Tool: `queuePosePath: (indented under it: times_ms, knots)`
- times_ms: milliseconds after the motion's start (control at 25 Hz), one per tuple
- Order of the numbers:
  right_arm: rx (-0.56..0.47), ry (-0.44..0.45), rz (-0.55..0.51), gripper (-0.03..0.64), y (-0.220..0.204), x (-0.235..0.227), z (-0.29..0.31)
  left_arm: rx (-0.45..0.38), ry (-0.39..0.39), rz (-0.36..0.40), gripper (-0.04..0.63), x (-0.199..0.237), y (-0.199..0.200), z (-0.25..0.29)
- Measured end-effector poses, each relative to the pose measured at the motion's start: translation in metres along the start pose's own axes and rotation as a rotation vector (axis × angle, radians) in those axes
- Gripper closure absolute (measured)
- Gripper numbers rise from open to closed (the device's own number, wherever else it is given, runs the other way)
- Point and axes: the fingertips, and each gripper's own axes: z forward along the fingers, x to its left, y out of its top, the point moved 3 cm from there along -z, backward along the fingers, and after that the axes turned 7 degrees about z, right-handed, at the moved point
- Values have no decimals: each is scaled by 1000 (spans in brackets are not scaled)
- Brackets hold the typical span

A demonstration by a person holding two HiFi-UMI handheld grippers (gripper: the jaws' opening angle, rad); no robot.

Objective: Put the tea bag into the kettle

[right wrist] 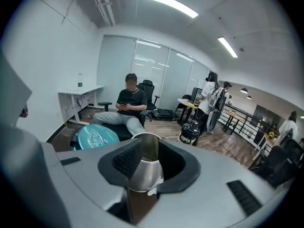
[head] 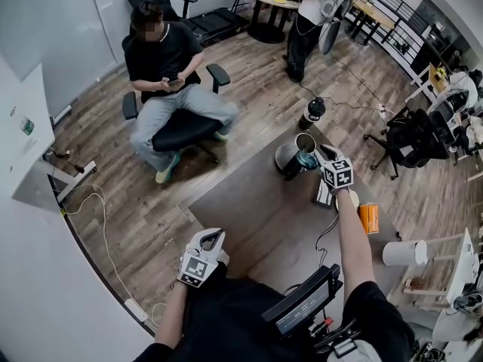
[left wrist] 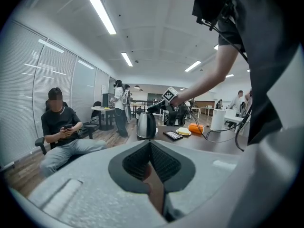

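The steel kettle (head: 287, 157) stands at the table's far edge, its teal lid (head: 307, 159) swung open. My right gripper (head: 318, 157) hovers just above and beside its mouth. In the right gripper view the jaws (right wrist: 145, 161) stand apart, and the kettle's open top (right wrist: 145, 171) shows between them with the lid (right wrist: 96, 137) to the left. A small white scrap (right wrist: 151, 192) sits at the lower edge of the right pad; no tea bag itself shows. My left gripper (head: 213, 237) rests low at the near left table corner, its pads (left wrist: 137, 163) together with nothing between them.
On the brown table (head: 256, 210) lie a dark phone (head: 322, 194), an orange box (head: 368, 218) and a cable. A white cylinder (head: 404, 253) stands to the right. A person (head: 170, 81) sits in a chair beyond the table; another stands further off (head: 306, 21).
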Motion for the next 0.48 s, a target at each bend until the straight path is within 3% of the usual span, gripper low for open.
queuePosePath:
  times_ms: [480]
  knots:
    - [-224, 13, 127, 517, -5, 61, -85, -27, -120, 55, 592, -24, 10, 14]
